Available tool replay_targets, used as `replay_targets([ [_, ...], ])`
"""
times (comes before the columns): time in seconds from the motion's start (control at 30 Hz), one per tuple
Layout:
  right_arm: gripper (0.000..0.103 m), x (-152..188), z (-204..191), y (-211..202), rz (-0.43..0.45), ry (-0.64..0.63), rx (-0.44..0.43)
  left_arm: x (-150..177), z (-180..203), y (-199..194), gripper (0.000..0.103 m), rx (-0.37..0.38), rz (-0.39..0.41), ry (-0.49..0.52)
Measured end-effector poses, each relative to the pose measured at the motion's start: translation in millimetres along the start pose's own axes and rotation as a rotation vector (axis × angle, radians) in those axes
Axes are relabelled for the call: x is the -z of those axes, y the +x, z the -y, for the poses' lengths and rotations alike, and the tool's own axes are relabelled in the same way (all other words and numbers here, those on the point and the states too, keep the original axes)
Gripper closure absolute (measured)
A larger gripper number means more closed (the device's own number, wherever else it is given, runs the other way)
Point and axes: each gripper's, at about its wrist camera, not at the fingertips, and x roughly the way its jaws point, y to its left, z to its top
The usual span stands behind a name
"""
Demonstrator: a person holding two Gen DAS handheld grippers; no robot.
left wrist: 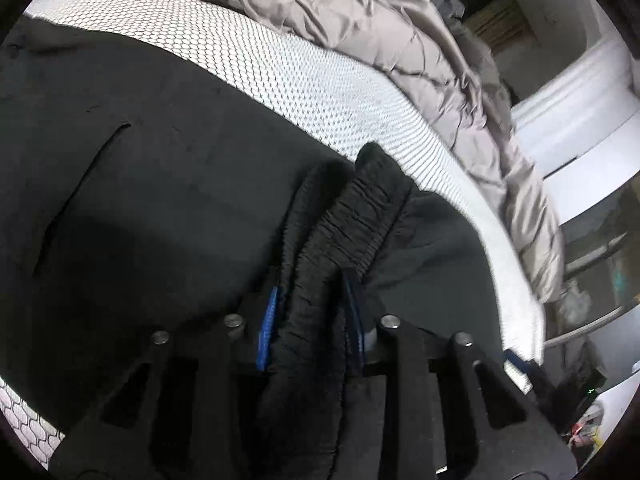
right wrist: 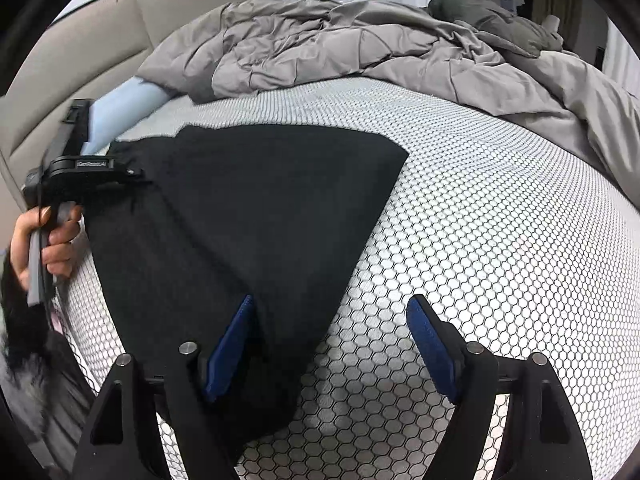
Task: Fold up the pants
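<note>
Black pants (right wrist: 248, 208) lie flat on the honeycomb-patterned mattress (right wrist: 500, 240). In the left wrist view the pants (left wrist: 160, 184) fill the left half, and their gathered elastic waistband (left wrist: 360, 216) runs bunched between the blue pads of my left gripper (left wrist: 310, 320), which is shut on it. The right wrist view shows that left gripper (right wrist: 80, 168) from outside at the pants' far left edge, held by a hand (right wrist: 44, 240). My right gripper (right wrist: 332, 344) stands open low over the pants' near corner. Its left pad is above black cloth and its right pad above bare mattress, with nothing gripped.
A rumpled grey duvet (right wrist: 360, 40) is heaped along the far side of the bed, with a dark green garment (right wrist: 480, 12) on it. A light blue pillow (right wrist: 124, 100) and a beige headboard (right wrist: 80, 52) sit at the left. White furniture (left wrist: 580, 92) stands beyond the bed.
</note>
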Motion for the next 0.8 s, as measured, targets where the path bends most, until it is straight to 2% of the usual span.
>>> replay_targets([
  [0.07,0.024,3,5,-3,-0.008,0.027,-0.038,2,8,-9,0.072,0.011,0.012,0.03],
  [0.13,0.024,8,12,-8,-0.014,0.07,-0.094,7,19,-25,0.061,0.002,0.064,0.073],
  [0.27,0.024,22,25,-8,-0.047,0.157,-0.275,15,39,-54,0.059,-0.05,0.132,0.144],
  [0.3,0.027,25,26,-5,-0.057,0.186,-0.312,17,45,-61,0.059,-0.056,0.15,0.157],
  [0.37,0.052,33,32,5,-0.083,0.264,-0.421,18,50,-74,0.059,-0.044,0.179,0.168],
  [0.4,0.069,35,34,9,-0.102,0.291,-0.462,21,57,-77,0.059,-0.035,0.188,0.173],
  [0.43,0.074,38,37,13,-0.126,0.326,-0.5,21,62,-78,0.059,-0.032,0.196,0.177],
  [0.53,0.084,44,31,2,-0.112,0.279,-0.478,31,77,-79,0.057,-0.014,0.23,0.205],
  [0.63,0.083,55,3,-10,-0.135,0.07,-0.323,53,104,-54,0.054,0.016,0.179,0.271],
  [0.7,0.08,57,-1,-17,-0.129,0.034,-0.313,72,125,-34,0.054,0.046,0.114,0.344],
  [0.77,0.063,53,8,-26,-0.094,0.059,-0.327,96,148,-19,0.054,0.076,0.067,0.435],
  [0.8,0.049,48,19,-33,-0.046,0.108,-0.315,109,160,-13,0.054,0.091,0.044,0.49],
])
